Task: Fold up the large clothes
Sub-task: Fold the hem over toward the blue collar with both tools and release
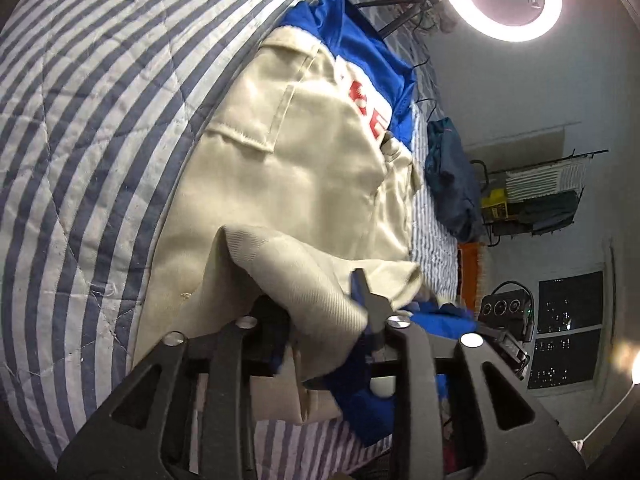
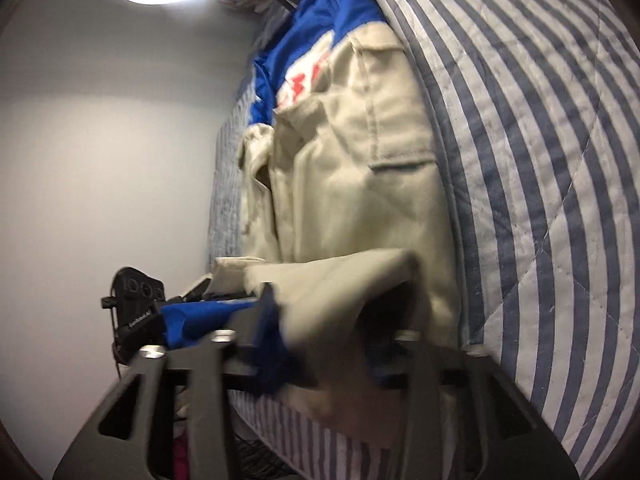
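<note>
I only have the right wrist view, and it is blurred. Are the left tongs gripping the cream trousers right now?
Observer: No. The left tongs stand open, and the cream trousers' folded edge lies loose between them.
Operator: Anything on the bed beyond the trousers?
Observer: Yes, a dark blue bundle sits at the far edge of the striped quilt.
Operator: The red print is smeared here. Readable?
Observer: Partly. In the red letters on the blue garment, only an E is clear.
</note>
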The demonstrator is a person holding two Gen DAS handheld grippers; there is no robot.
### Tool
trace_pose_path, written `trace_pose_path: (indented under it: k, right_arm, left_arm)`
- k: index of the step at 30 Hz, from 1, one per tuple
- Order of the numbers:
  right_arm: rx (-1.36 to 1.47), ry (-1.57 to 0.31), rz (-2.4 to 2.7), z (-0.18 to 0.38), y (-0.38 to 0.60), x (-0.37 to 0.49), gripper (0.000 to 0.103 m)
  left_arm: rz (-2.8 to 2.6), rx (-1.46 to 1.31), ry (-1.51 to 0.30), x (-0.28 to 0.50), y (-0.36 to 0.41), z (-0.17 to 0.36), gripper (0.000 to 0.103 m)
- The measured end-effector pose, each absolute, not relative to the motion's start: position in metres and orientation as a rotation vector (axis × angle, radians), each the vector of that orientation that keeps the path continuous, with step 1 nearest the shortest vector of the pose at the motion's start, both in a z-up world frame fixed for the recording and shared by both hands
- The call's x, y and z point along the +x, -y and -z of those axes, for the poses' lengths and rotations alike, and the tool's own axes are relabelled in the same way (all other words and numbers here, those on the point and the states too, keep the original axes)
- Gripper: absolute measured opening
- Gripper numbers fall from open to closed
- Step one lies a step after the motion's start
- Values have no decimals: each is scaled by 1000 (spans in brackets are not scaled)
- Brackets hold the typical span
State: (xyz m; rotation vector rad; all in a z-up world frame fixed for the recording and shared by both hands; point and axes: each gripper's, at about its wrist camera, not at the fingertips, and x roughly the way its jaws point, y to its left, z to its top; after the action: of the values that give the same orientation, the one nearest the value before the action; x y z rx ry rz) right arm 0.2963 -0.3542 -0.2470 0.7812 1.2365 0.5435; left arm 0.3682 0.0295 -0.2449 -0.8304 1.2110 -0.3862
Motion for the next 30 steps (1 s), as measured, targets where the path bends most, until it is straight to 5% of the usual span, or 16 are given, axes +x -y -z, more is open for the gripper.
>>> trace_pose_path:
  k: [2,3,9,16,20,23,30]
  right_arm:
    - [818,-1188,-574,234,362,296,61]
    - [834,-1159,-592,227,367,294,61]
    - [642,-1074,-540,199,388,275,61]
    - [486,-1226,-461,249,382,258,58]
    - [370,-1235,-476,256,359,259,33]
    - [251,-1236,-381,263,348,268,33]
    - [90,-1037,-317,209,338,255,33]
  left_arm:
    - [382,-831,-1163,366,-36,233,64]
    - [367,-821,-1121,364,-44,222,66]
    - [304,-671,-994,353,-77,197,67]
    - [317,-568,-1177,350,-55,252,66]
    - [201,-327,-1181,347,-27,263,61]
    - [111,-325,-1208,350,-29,281,61]
    - [130,-267,-1010,332,-24,220,60]
